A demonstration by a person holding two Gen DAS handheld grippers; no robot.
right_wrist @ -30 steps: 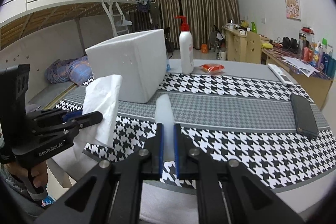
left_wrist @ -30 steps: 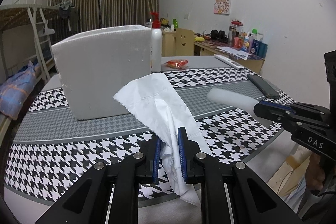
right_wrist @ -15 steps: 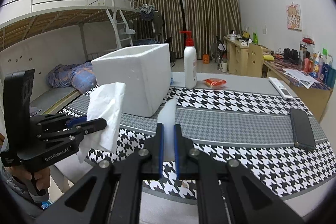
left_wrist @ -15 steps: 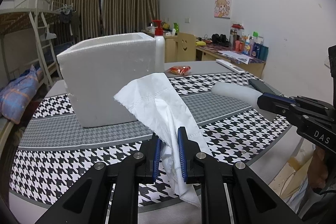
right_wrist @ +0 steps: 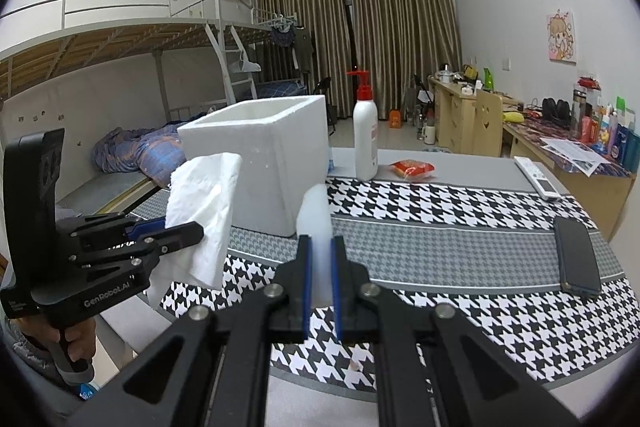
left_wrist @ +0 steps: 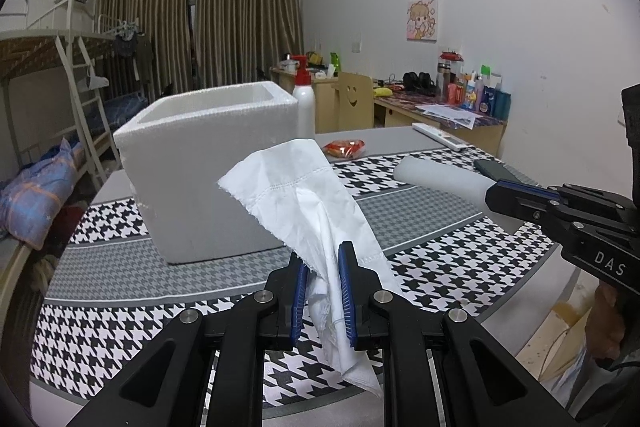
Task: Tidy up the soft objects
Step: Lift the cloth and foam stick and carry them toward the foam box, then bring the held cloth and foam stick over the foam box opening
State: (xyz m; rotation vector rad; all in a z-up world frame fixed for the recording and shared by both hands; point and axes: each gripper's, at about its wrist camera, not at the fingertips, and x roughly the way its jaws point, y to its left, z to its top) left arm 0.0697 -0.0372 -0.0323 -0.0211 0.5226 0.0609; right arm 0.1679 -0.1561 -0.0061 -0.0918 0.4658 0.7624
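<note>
My left gripper (left_wrist: 323, 259) is shut on a white tissue (left_wrist: 304, 195), which fans out above the pads and hangs below them; the tissue (right_wrist: 206, 211) also shows at the left of the right wrist view. My right gripper (right_wrist: 319, 251) is shut on a white foam strip (right_wrist: 316, 219) that sticks up between its blue pads; the foam strip (left_wrist: 436, 181) reaches in from the right in the left wrist view. An open white foam box (left_wrist: 208, 171) stands on the houndstooth tablecloth (left_wrist: 120, 275) just beyond both grippers, its box mouth (right_wrist: 264, 115) facing up.
Behind the box stand a white pump bottle (right_wrist: 365, 139) and a red snack packet (right_wrist: 412, 169). A remote (right_wrist: 538, 183) and a dark phone (right_wrist: 578, 255) lie at the table's right. A bunk bed (right_wrist: 120, 67) is to the left, a cluttered desk (right_wrist: 560, 143) to the right.
Both views have risen: the box's open top now shows and the box sits lower in the frame. Both grips are unchanged.
</note>
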